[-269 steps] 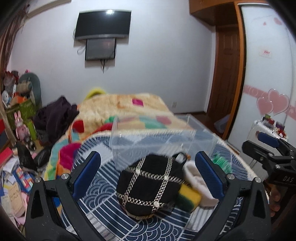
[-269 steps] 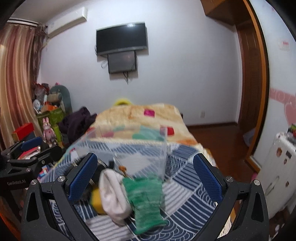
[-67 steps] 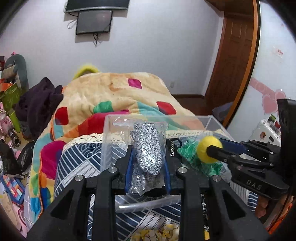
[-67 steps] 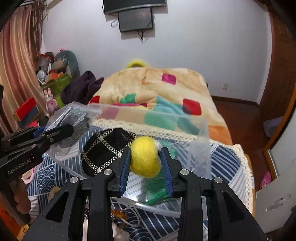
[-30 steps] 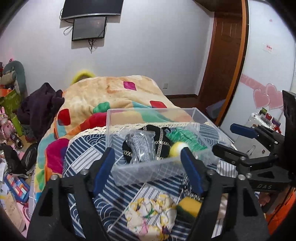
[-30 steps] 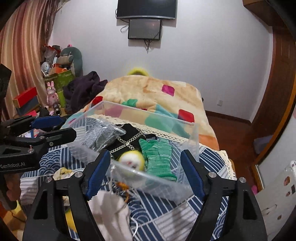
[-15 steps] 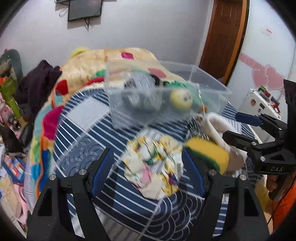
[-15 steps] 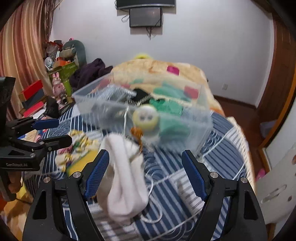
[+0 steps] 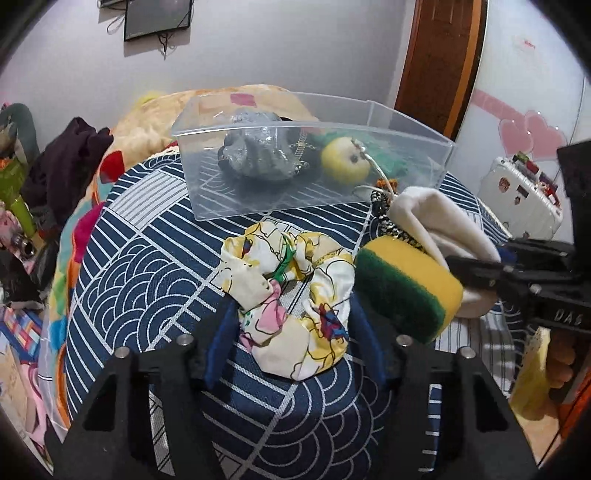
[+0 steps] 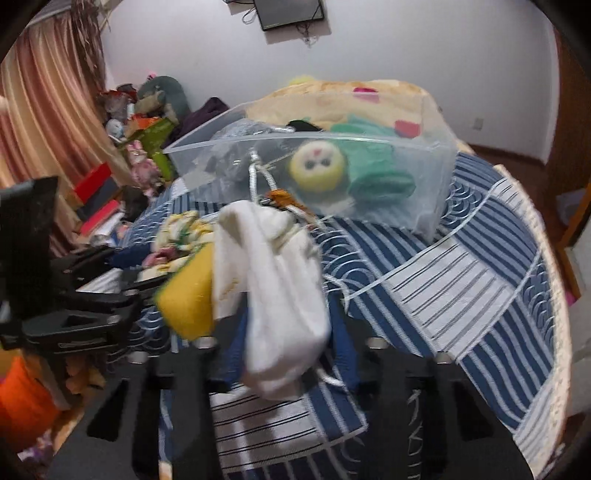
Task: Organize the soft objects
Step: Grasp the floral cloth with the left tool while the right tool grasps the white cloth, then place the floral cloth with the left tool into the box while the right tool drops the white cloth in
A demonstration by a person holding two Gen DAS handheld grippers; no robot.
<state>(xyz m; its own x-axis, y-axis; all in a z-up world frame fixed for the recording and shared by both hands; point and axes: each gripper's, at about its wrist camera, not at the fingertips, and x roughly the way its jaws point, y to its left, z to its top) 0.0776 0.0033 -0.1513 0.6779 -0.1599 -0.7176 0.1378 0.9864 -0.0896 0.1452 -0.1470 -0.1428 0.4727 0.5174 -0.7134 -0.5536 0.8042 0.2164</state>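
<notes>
The left gripper, jaws narrowed, bracketed the scrunchie lying on the cloth. The right gripper pinched the sock, whose length ran toward the bin straight ahead.

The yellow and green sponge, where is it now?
In the left wrist view, the sponge lies on the blue patterned cloth, right of the floral fabric and against the white sock.

Bedroom background around the bed

A wall screen hangs upper left, a wooden door upper right; a curtain covers the left edge.
</notes>
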